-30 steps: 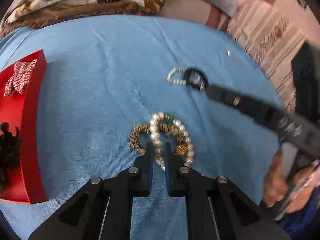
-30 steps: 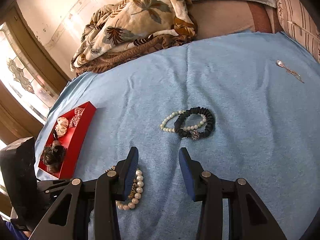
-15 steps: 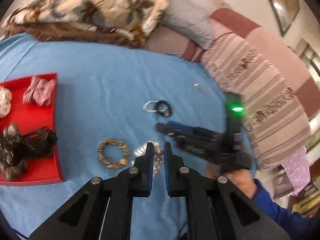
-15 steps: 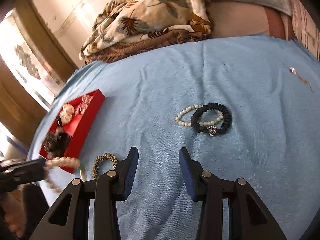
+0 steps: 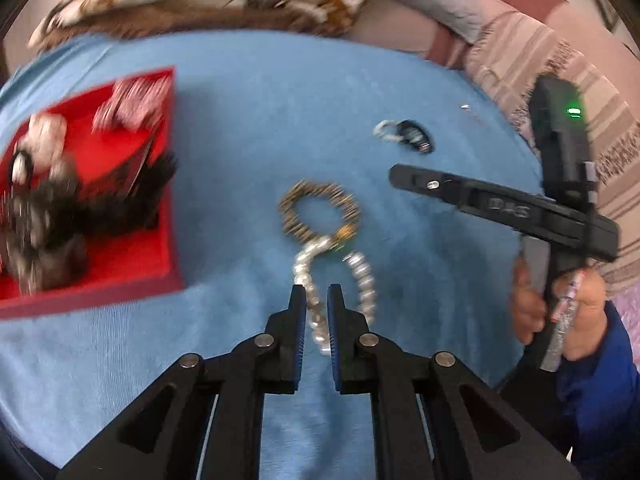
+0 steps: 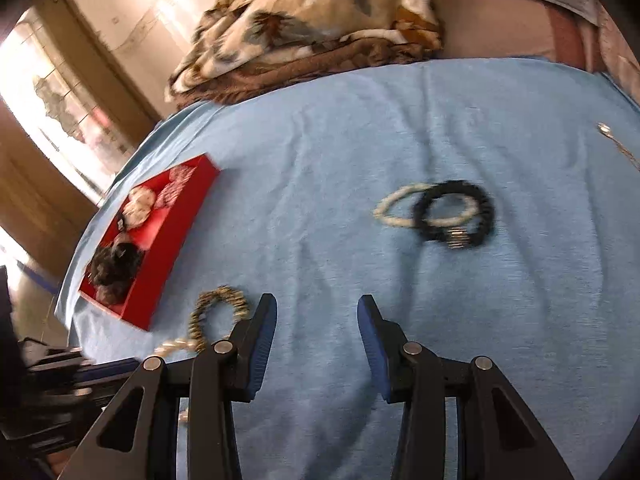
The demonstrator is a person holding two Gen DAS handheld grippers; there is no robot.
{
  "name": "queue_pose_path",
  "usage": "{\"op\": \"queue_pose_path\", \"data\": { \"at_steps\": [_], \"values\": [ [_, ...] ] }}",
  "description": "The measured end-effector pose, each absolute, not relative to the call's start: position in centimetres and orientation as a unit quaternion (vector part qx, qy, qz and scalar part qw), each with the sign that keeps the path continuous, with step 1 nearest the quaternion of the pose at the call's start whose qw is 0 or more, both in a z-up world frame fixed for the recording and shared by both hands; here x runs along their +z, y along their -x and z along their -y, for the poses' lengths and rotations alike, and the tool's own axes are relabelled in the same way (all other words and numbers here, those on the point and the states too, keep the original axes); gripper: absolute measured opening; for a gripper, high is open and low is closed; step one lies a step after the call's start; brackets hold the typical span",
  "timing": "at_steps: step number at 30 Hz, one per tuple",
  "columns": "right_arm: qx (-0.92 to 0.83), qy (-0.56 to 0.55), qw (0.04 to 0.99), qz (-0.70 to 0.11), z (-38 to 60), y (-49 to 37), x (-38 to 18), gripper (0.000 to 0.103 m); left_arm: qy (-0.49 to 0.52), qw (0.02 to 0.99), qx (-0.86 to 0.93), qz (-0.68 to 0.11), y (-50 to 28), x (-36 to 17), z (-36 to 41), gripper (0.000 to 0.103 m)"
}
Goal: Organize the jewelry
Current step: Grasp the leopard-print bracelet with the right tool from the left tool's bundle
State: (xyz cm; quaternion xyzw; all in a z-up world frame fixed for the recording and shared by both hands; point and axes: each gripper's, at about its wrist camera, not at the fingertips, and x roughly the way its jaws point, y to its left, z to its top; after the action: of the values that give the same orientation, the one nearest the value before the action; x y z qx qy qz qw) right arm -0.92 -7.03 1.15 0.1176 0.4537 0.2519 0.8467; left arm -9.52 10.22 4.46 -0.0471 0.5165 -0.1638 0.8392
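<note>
Your left gripper (image 5: 317, 300) is clamped on the white pearl-bead bracelet (image 5: 320, 280), hanging above the blue cloth (image 5: 248, 128) just beside the brown-and-gold beaded bracelet (image 5: 318, 214); the pinch is narrow, so a swing could shed it short of the red tray (image 5: 120, 276); your right gripper (image 6: 316, 316) gapes, holding nothing.
</note>
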Motion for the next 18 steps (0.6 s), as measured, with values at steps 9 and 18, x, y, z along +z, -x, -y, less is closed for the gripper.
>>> {"op": "queue_pose_path", "data": {
  "at_steps": [9, 18],
  "values": [
    [0.269, -0.068, 0.843, -0.461, 2.5, 0.8, 0.1, 0.046, 0.068, 0.836, -0.176, -0.514, 8.5, 3.4, -9.8, 0.032],
    [0.243, -0.003, 0.863, -0.443, 0.1, 1.9, 0.3, 0.007, 0.005, 0.855, -0.164, -0.493, 8.9, 2.8, -7.5, 0.009]
  ]
}}
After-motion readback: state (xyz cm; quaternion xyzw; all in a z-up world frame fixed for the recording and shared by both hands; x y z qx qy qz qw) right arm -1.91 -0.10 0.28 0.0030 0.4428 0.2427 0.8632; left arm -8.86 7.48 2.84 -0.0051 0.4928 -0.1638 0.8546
